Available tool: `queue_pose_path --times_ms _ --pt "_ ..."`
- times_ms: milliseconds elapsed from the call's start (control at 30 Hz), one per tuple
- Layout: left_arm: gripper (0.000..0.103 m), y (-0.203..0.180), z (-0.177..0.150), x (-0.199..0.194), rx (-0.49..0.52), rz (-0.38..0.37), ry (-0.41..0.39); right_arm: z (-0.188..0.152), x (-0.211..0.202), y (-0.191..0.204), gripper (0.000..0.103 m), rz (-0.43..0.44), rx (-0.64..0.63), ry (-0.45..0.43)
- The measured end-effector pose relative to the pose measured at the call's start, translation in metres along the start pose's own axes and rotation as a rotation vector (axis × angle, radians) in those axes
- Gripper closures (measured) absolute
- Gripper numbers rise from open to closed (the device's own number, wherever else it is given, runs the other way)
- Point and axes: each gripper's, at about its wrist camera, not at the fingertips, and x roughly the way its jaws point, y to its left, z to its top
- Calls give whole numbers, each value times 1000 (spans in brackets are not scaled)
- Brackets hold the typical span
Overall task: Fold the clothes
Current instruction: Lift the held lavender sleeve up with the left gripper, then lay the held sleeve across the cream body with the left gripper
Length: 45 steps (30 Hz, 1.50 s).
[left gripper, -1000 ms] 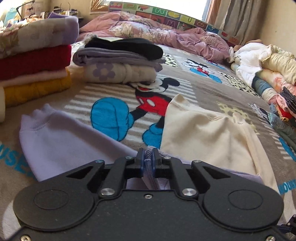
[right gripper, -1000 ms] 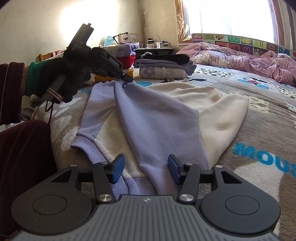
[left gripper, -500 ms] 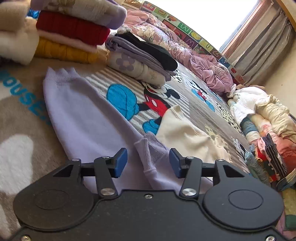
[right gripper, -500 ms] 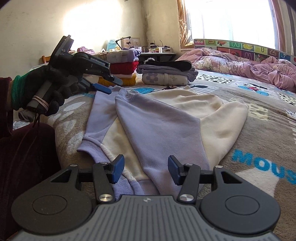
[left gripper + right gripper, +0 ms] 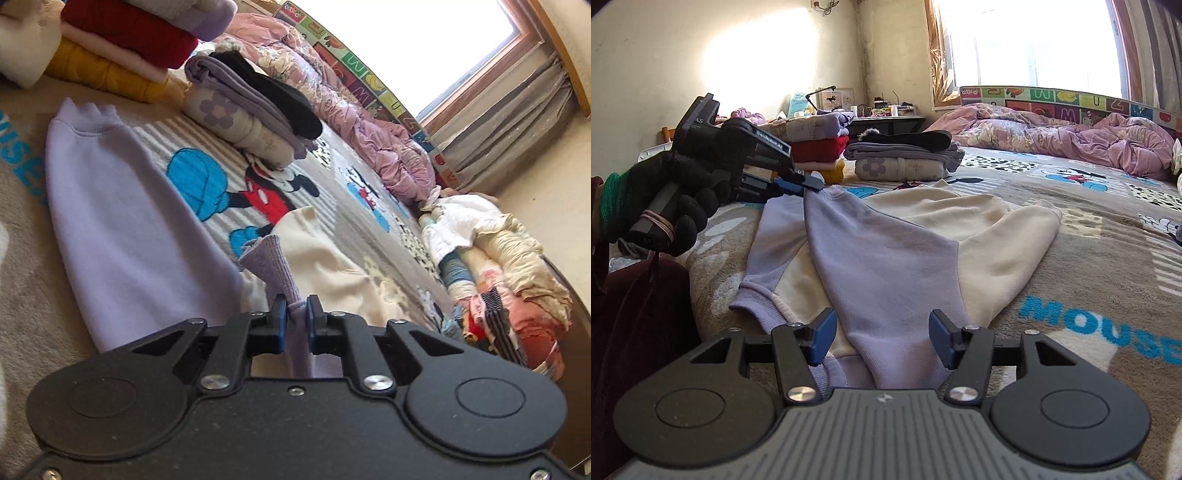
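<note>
Slippage is the risk: left tongs (image 5: 296, 314) have just closed, pinching only the ribbed cuff (image 5: 271, 266) of the lilac-and-cream sweatshirt (image 5: 905, 243) lying on the bed (image 5: 1089, 266); right tongs (image 5: 882, 338) hang spread, gripping nothing.

My left tool (image 5: 295, 317) is matt black plastic with bright metal screws and smooth blue pads, which pinch the ribbed knit cuff of the sweatshirt (image 5: 886, 258). That sweatshirt is soft, matt fleece cloth, lilac and cream. Under it the blanket (image 5: 1089, 280) looks fuzzy and plush. Beyond the sweatshirt, the quilt (image 5: 1071, 140) is thin, crinkled cloth with a slight sheen. My right tool (image 5: 882, 336) has a ridged grey plastic top.
</note>
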Motion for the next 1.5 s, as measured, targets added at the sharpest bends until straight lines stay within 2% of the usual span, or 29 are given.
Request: queue_pose_path --times_ms 233,733,1067,1500 --pt "95 -44 8 8 28 -91 -15 -5 -6 -5 46 -3 -8 -7" --pt "95 -126 19 69 121 -179 7 -11 -21 -6 46 34 -22 -4" --pt "95 -159 8 119 182 -165 51 -9 -20 -7 46 58 -33 -8" --pt "95 -174 -18 172 348 -69 99 -9 -17 -1 46 96 -50 28"
